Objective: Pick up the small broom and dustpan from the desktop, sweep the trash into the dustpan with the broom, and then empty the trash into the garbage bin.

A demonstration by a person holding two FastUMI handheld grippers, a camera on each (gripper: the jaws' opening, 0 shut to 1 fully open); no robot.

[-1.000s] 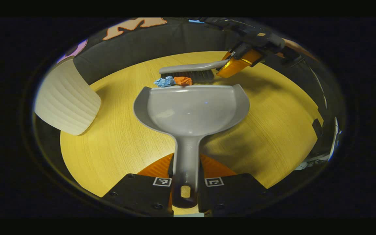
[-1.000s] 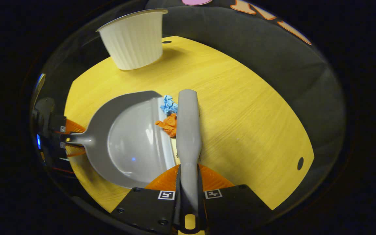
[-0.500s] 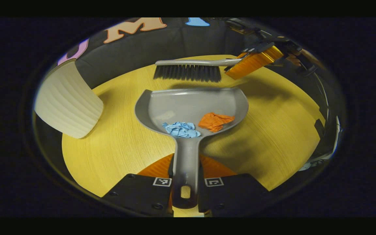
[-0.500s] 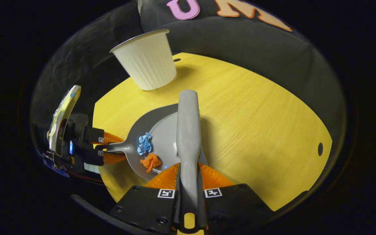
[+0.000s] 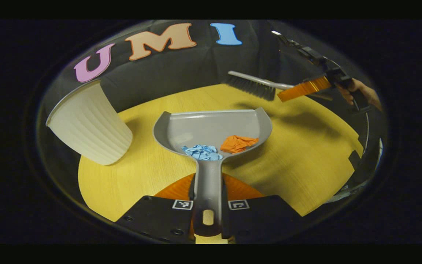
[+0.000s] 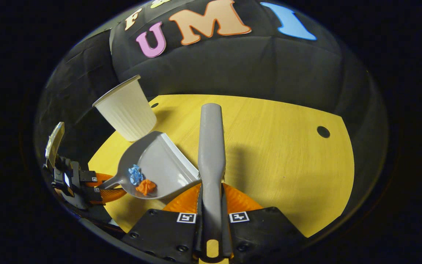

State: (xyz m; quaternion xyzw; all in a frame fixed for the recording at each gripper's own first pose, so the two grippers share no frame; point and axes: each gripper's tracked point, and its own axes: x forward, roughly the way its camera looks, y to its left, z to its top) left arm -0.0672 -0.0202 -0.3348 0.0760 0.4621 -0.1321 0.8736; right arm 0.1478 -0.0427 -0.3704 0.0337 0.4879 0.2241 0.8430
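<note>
Lying in the pan of the one grey dustpan (image 5: 211, 128) were two crumpled scraps of trash, a blue paper wad (image 5: 202, 152) and an orange paper wad (image 5: 237, 143), side by side at the handle end, the blue one nearest the neck. The dustpan's handle ran back between the two fingers of the left gripper (image 5: 208, 190), which were closed against it from both sides. The pan's mouth pointed toward the far edge of the worktop (image 5: 306, 154), and it appeared raised off the wood, with its shadow lying beneath it.

In the right gripper view the same dustpan (image 6: 152, 165) appeared at the left, tilted, with the blue wad (image 6: 134, 174) and orange wad (image 6: 145, 187) touching one another low in the pan, and the left gripper (image 6: 103, 187) holding its handle near the worktop's left edge.

The single small broom (image 6: 211, 146) lay along the right gripper (image 6: 211, 205), whose fingers were closed on its handle on either side. In the left gripper view the broom (image 5: 255, 85) hung in the air above the far right edge of the worktop, bristles downward, held by the right gripper (image 5: 302, 90), with a hand (image 5: 357, 91) behind it.

One white ribbed garbage bin (image 5: 90, 124) stood at the far left corner of the worktop, just beside the dustpan's left rim. Two small dark holes (image 6: 322, 131) showed in the worktop near its far edge in the right gripper view.
</note>
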